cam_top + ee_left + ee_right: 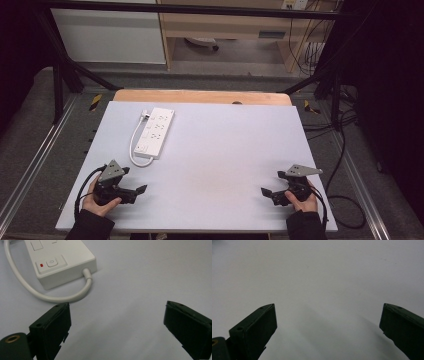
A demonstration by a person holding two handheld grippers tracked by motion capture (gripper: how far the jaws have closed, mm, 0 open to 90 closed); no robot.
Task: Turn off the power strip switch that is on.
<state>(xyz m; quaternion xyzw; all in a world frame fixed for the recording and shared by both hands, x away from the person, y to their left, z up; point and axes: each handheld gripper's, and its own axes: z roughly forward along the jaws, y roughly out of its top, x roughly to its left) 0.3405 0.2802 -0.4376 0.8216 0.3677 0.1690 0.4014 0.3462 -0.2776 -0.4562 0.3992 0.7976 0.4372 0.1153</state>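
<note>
Lying on the far left part of the white worktop [215, 150] was a white power strip [156, 131]. It lay flat, with its long side running from near to far. Its white cord [134, 145] came out of the near end, curled round in a loop on the left side of the strip, and ran back up to a plug at the far end.

The left gripper [140, 190] sat at the near left corner of the worktop, held in the person's left hand [97, 202]. Its jaws were spread wide apart and held nothing. In the left gripper view, the near end of the power strip [60, 262] showed just past the jaws, with a small red light and a round button on top. The cord [50, 296] bent round close to the tip of one jaw, but I could not tell if they touched.

The right gripper [266, 192] sat at the near right corner, held in the person's right hand [302, 202]. Its jaws were wide apart too, with nothing between them. In the right gripper view, the bare white worktop [324, 277] lay in front of the right gripper [328, 322]. This gripper was well apart from the power strip.

Both grippers pointed in toward the middle of the worktop.
</note>
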